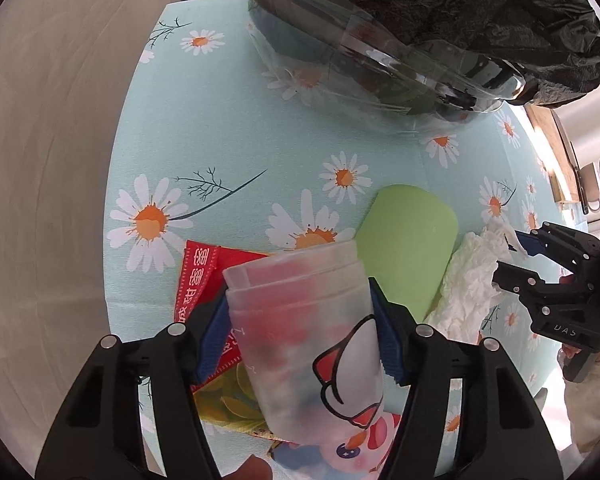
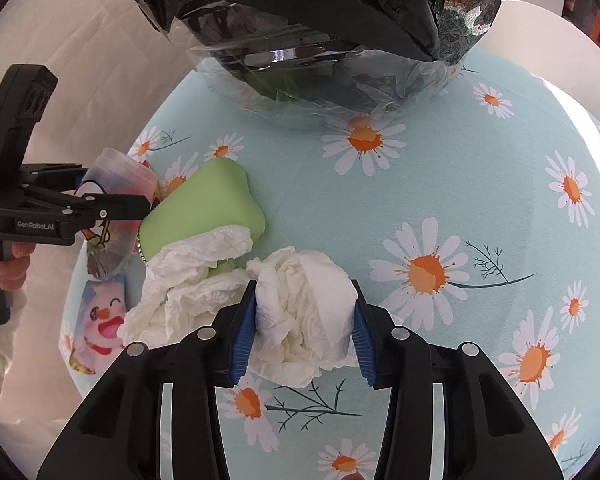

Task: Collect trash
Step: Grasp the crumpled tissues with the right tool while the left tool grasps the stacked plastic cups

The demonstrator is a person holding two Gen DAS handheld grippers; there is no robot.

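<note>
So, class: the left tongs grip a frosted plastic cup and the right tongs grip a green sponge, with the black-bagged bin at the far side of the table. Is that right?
Not quite. The right tongs grip a crumpled white tissue, as the right wrist view shows; the green sponge lies loose on the table. The left tongs do grip the frosted cup, and the black-bagged bin stands at the far side.

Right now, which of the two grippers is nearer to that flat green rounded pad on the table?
Left, narrowly. The left gripper, clamping a frosted plastic cup, sits right beside the flat green rounded pad. The right gripper, squeezing a crumpled white tissue, sits past more tissue.
</note>
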